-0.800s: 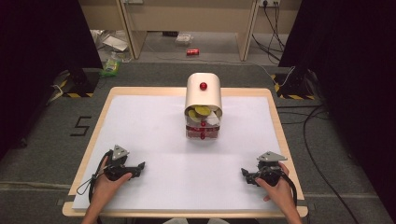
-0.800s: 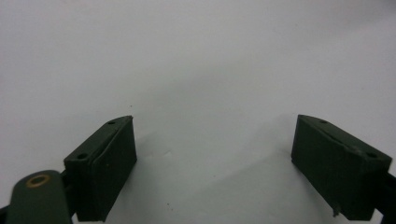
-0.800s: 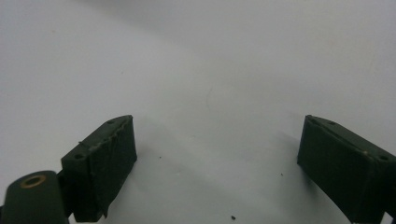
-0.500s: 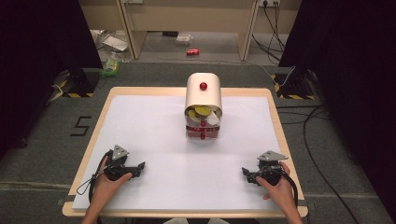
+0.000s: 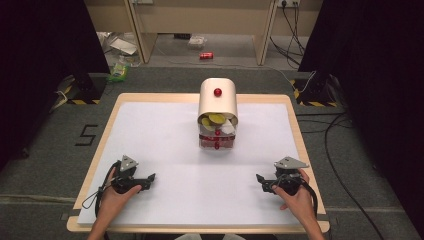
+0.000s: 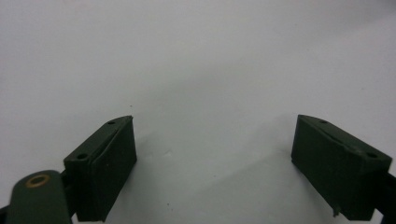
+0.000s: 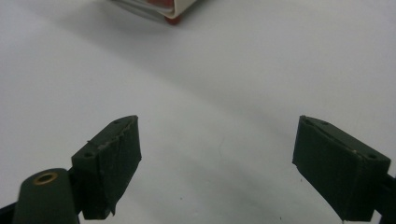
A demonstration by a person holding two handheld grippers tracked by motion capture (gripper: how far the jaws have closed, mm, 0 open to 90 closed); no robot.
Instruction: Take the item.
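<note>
Nothing's really moved vs the earlier high-view pics: both hands parked at the bottom of the frame, so work hasn't kicked off imo. Left gripper (image 5: 149,178) and right gripper (image 5: 261,178) both have jaws spread wide, nothing btwn them, resting on the bench (image 5: 165,135). The cream bread-bin-style container (image 5: 218,102), w/ its red-knobbed drawer, sits upper center, well apart from both. Lots of bare white sheet btwn; bench edges close behind the hands.
</note>
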